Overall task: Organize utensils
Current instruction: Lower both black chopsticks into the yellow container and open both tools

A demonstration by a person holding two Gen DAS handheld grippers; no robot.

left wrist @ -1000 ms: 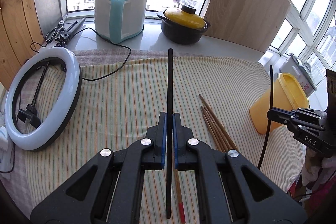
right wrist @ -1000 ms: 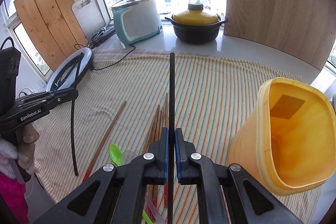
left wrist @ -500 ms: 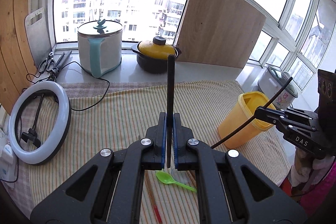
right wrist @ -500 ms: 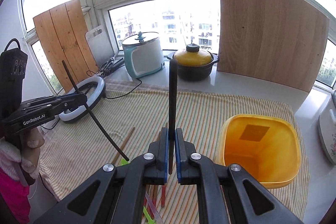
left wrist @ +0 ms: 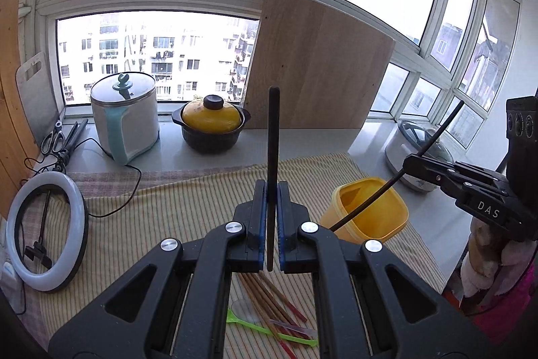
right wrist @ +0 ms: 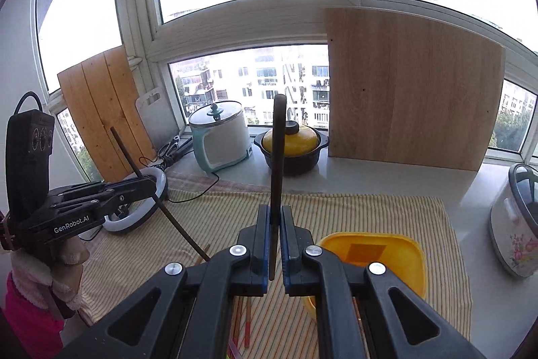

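Observation:
My left gripper point(left wrist: 272, 187) is shut on a black chopstick point(left wrist: 273, 130) that stands upright between the pads, high above the striped cloth point(left wrist: 168, 207). My right gripper point(right wrist: 275, 209) is shut on a second black chopstick point(right wrist: 277, 150). In the left wrist view that right gripper point(left wrist: 408, 162) holds its chopstick point(left wrist: 376, 194) slanted, the lower end in front of the yellow container point(left wrist: 393, 224). The left gripper point(right wrist: 151, 182) shows at the left of the right wrist view. Several brown chopsticks point(left wrist: 265, 295), a green spoon point(left wrist: 269, 327) and a clear spoon point(left wrist: 243, 315) lie on the cloth below.
A ring light point(left wrist: 79, 224) lies at the cloth's left end. On the sill behind stand a white and teal pot point(left wrist: 134, 116), a yellow-lidded casserole point(left wrist: 212, 123), a wooden board point(left wrist: 316, 73) and scissors point(left wrist: 52, 140). A rice cooker point(right wrist: 511, 224) is at the right.
Both grippers have risen with their black chopsticks, so the table now sits lower and farther in both views. The chopsticks and spoons on the cloth have come into the left view.

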